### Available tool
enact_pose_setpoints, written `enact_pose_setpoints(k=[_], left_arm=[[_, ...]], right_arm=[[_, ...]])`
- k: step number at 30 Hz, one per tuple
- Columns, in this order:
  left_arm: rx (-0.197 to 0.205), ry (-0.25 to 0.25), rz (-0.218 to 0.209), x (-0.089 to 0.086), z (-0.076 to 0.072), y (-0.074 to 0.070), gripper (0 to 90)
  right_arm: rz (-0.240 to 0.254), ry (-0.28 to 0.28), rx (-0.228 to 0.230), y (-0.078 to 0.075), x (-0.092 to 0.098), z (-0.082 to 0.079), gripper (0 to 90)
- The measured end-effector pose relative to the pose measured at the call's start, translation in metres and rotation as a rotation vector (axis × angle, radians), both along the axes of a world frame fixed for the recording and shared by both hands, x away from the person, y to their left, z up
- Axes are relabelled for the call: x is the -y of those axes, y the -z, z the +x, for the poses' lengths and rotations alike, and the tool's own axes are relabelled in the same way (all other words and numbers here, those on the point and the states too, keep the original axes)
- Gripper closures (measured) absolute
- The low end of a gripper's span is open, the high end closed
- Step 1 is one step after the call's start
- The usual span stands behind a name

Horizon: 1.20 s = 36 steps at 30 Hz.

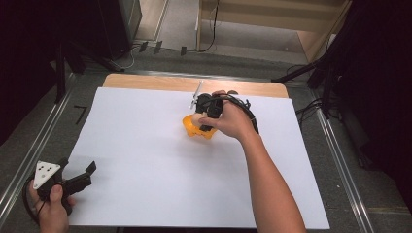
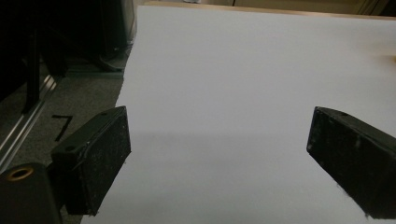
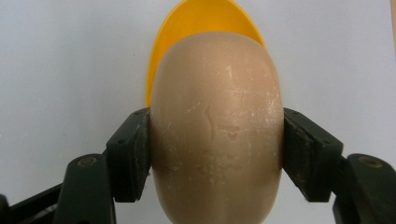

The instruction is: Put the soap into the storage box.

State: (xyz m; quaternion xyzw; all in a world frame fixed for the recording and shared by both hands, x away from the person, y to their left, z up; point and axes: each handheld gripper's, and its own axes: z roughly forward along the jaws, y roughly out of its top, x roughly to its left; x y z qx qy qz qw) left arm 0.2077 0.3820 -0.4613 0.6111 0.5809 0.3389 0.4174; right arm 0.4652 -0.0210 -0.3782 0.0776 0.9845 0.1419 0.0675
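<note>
Egg clamped over yellow bowl; white sheet bare.

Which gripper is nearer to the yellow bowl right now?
Right. The right gripper is directly over the yellow bowl, clamping a beige egg. The left gripper sits open at the near left corner of the white sheet, far away.

In the right gripper view we see the beige egg cut off by the bottom edge, and it hides most of the yellow dish behind it. From the high view the right hand covers much of that dish. The left gripper view leaves an orange smudge too blurred for us to tell.
</note>
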Motion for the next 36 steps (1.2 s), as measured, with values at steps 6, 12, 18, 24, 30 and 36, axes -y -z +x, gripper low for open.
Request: enact_pose_setpoints(k=[6,12,18,24,30,36], left_arm=[[0.004,-0.003,-0.006,0.0,0.0,0.0,6.9],[0.004,-0.003,-0.005,0.0,0.0,0.0,6.9],[0.003,-0.002,-0.004,0.0,0.0,0.0,6.9],[0.004,-0.003,-0.006,0.0,0.0,0.0,6.9],[-0.006,0.002,-0.005,0.0,0.001,0.0,6.9],[-0.004,0.002,-0.012,0.0,0.0,0.0,6.9]], right_arm=[[0.006,0.012,-0.019,0.005,-0.001,0.007,32.7],[-0.005,0.019,-0.029,0.008,-0.001,0.008,32.7],[-0.008,0.007,-0.022,0.01,-0.003,0.009,32.6],[-0.017,0.006,-0.033,0.012,-0.004,0.009,32.6],[0.013,0.032,-0.05,0.01,-0.003,0.01,28.9],[0.025,0.054,-0.027,0.002,-0.001,0.003,26.6]])
